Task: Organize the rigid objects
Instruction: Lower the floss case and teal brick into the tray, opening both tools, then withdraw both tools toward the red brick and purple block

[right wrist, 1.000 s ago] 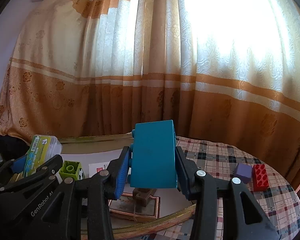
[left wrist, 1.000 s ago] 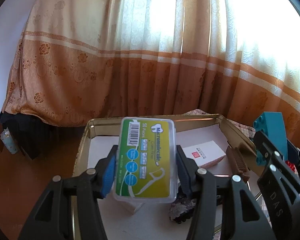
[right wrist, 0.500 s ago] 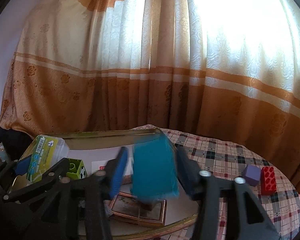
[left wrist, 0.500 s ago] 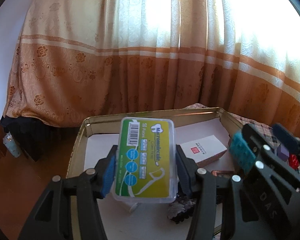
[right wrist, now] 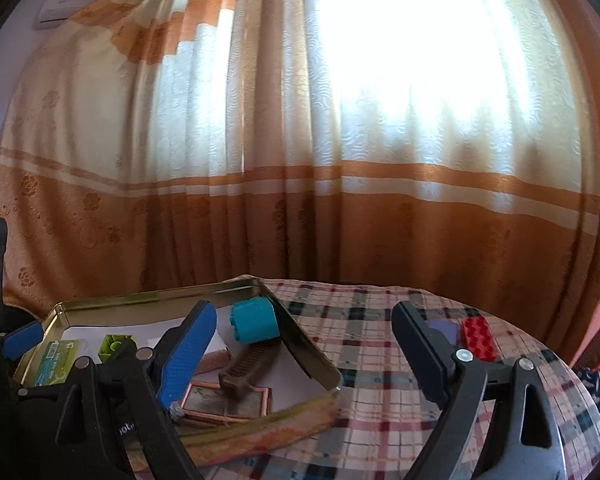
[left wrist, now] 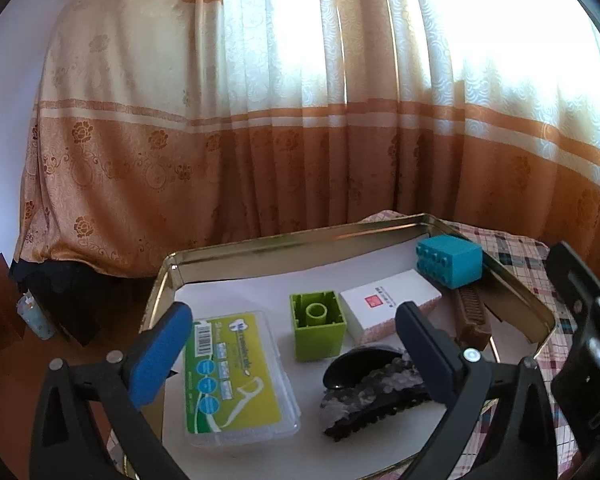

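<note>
Left gripper (left wrist: 296,356): jaws just opened wide, gripping nothing; below them a clear floss-pick box (left wrist: 236,376) with a green-yellow label lies flat in the gold tray (left wrist: 300,240). Right gripper (right wrist: 304,344): jaws likewise just opened, empty. Teal studded block (right wrist: 255,321) rests in the tray's far corner.

We note that the left gripper (left wrist: 294,346) is built of black plastic arms with silver round screw heads at the joints; one finger (left wrist: 160,354) carries a blue ribbed pad. The right gripper (right wrist: 304,350) matches it: black frame, silver screws, blue textured pad (right wrist: 186,354). White lettering on one black arm is only partly legible.
</note>
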`<state>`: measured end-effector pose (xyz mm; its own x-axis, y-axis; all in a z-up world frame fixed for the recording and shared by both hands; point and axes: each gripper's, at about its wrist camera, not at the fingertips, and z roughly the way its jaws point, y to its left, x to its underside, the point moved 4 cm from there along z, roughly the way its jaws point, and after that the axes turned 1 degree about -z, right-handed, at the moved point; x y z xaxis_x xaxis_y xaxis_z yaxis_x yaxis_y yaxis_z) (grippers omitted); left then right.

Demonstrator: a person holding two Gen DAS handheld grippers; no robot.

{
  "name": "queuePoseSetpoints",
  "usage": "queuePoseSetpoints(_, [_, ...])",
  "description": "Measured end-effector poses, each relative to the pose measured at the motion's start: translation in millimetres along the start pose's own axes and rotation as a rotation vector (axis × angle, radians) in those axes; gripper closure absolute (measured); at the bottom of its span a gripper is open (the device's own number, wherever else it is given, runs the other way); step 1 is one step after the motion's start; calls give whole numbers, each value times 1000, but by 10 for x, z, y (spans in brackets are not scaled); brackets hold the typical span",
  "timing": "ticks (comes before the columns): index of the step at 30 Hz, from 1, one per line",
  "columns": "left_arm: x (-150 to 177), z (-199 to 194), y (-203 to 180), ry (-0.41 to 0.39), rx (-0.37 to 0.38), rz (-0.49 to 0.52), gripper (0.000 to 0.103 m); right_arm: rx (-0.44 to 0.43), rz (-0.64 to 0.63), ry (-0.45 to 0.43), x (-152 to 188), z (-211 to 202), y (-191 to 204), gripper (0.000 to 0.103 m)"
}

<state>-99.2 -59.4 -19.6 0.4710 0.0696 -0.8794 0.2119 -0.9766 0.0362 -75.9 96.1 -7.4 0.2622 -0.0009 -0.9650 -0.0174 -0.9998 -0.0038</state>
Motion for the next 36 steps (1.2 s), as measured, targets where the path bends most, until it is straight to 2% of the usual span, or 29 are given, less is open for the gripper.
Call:
queuePoseSetpoints(7, [7,10,-11,18,9,-6,0,3,-28,-3,8,-63,36,11])
queuePoseSetpoints(17, [31,23,9,36,22,-24,0,9,-3,2,26,-62,-24,11])
queuePoseSetpoints(36, [38,2,10,32,28,-28,0,25,5,2,33,-88,-98,11])
